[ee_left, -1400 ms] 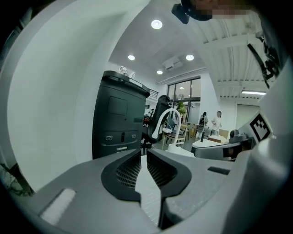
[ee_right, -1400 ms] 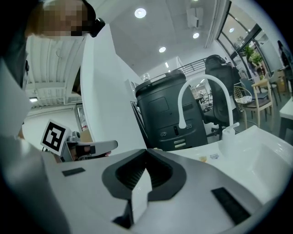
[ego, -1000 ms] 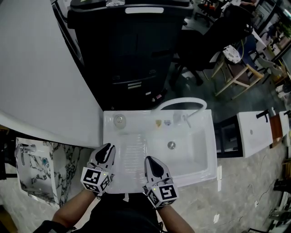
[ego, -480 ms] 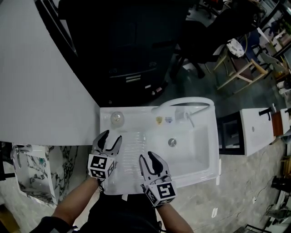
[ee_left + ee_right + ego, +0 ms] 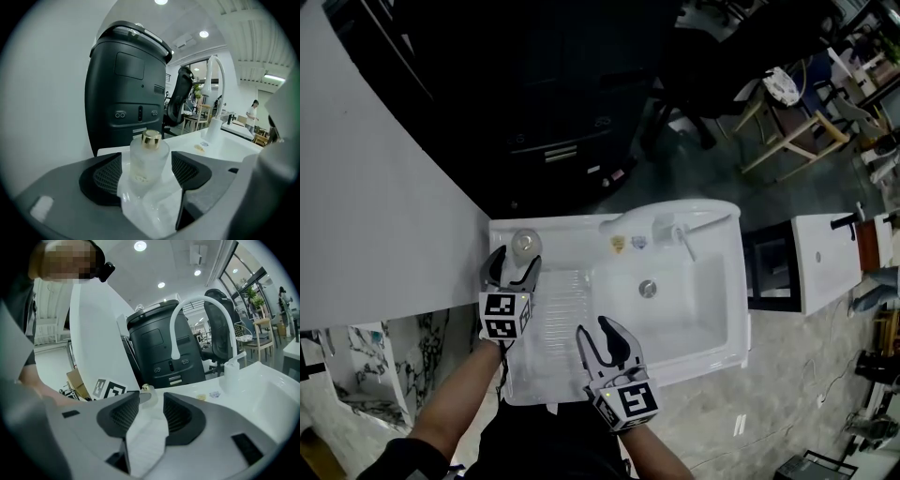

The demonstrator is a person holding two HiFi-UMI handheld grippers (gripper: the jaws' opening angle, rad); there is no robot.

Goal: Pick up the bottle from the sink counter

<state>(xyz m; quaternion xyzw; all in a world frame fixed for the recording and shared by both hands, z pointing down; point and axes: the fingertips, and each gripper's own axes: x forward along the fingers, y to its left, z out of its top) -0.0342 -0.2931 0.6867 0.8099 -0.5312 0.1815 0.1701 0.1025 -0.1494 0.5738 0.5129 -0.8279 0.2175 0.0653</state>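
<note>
Tongs, both pairs, held above the white moulded sink counter [image 5: 717,349]. Nearest to me, my right gripper [image 5: 598,339] hangs over the counter's front part. Its jaws are opening and stand wide. Nothing is between its dark ribbed pads; only the white grooved draining board [image 5: 555,314] lies beneath them.

Ahead of it and to its left, my left gripper [image 5: 513,266] reaches toward the counter's far left corner, its jaws likewise opening and wide. Between those jaws, at their tips, stands the squat frosted-glass bottle with a gold cap [image 5: 146,159], upright on the counter. Neither pad presses on it, so it is not gripped.

To the right of both grippers lies the sunken basin with its round metal drain [image 5: 648,288]. Beyond the right gripper's tips, at the counter's back edge, rises the white arched faucet [image 5: 174,336]. Two small items lie near its foot, too small to tell.

Farthest off, behind the bottle, a tall black rounded cabinet [image 5: 126,84] stands at the counter's rear.
</note>
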